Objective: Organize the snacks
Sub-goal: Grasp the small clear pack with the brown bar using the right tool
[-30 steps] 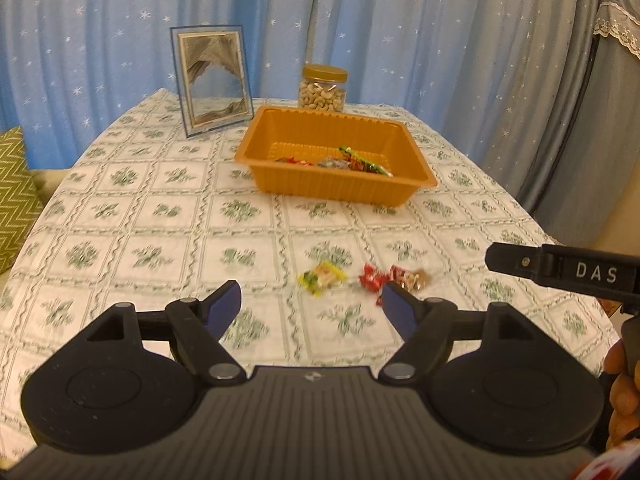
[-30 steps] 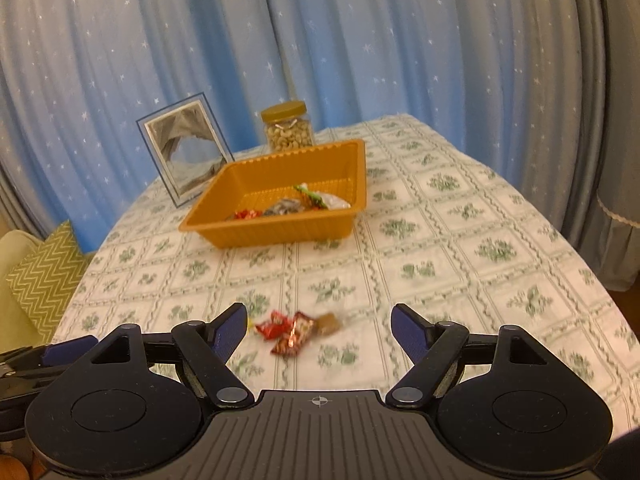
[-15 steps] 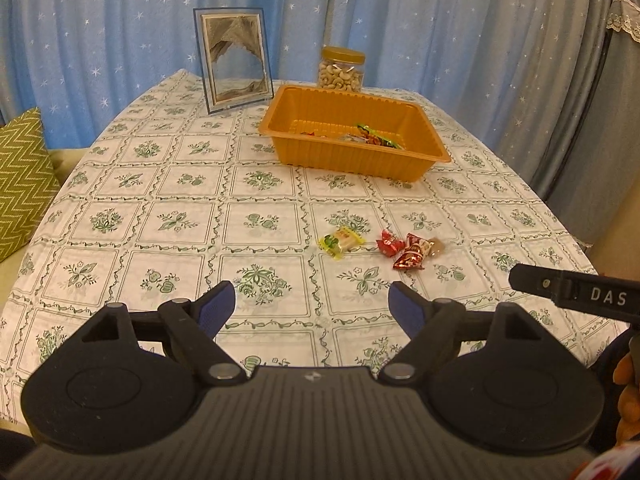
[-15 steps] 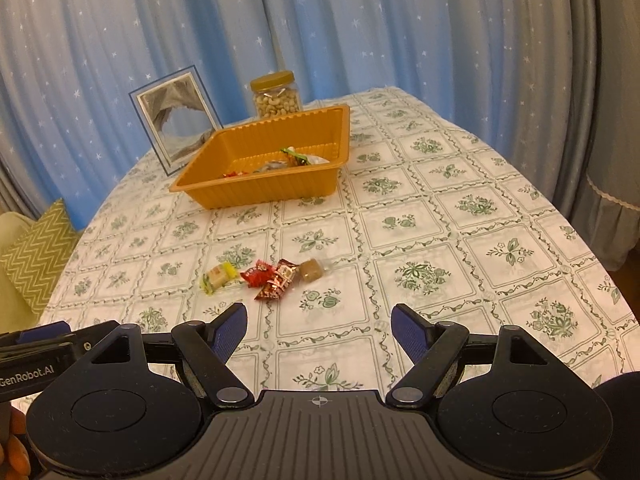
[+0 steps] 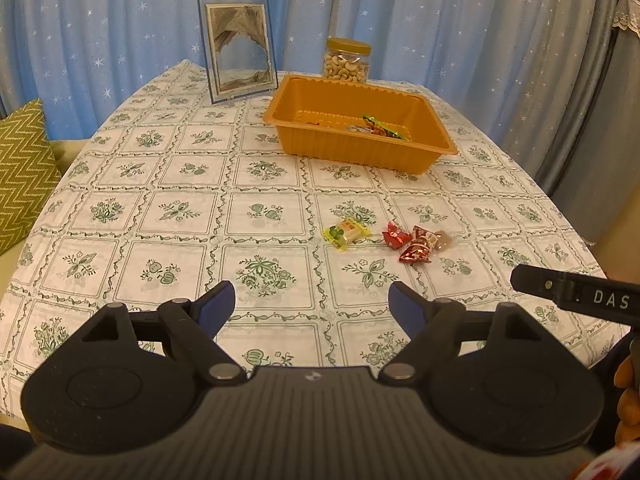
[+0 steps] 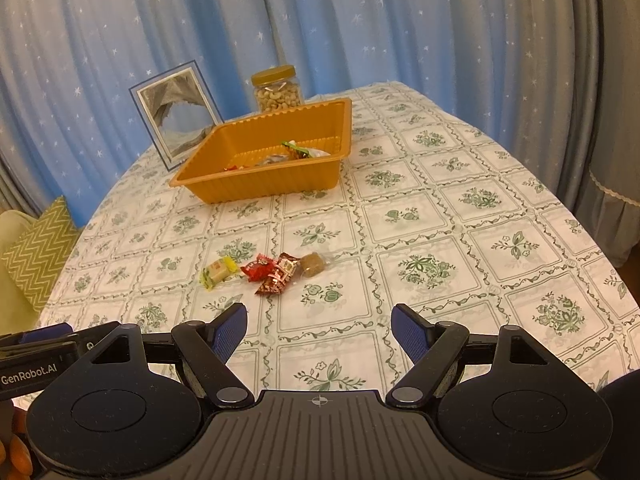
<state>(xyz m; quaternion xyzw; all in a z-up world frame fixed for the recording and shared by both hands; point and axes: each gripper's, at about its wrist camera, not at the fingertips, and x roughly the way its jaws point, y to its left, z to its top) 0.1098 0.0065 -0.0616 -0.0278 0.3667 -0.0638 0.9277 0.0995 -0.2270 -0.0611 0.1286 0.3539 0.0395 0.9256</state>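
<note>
- Your left gripper (image 5: pixel 311 300) hangs above the near part of the bench (image 5: pixel 168 216), jaws wide with nothing between them; they have just been opening a little further
- Your right gripper (image 6: pixel 319 326) also stands wide and empty, over the patterned cloth nearer the bench's other side
- Four loose snacks lie in a short row on the cloth ahead of both grippers, apart from the fingers: a yellow-green candy (image 5: pixel 345 232), a red candy (image 5: pixel 395 237), a red patterned wrapper (image 5: pixel 418 249) touching it, and a brown sweet in clear wrap (image 5: pixel 443 240) at the row's end
- The orange tray (image 5: pixel 360 152) sits farther back, well apart from the row, with a few wrapped snacks (image 5: pixel 380 128) already inside
- Behind the tray stands a jar of cashews (image 5: pixel 346 60), just beside a framed picture (image 5: pixel 239 50) propped upright
- A green zigzag cushion (image 5: pixel 22 168) shows off the bench's left edge, and starred blue curtains (image 5: pixel 120 20) hang behind
</note>
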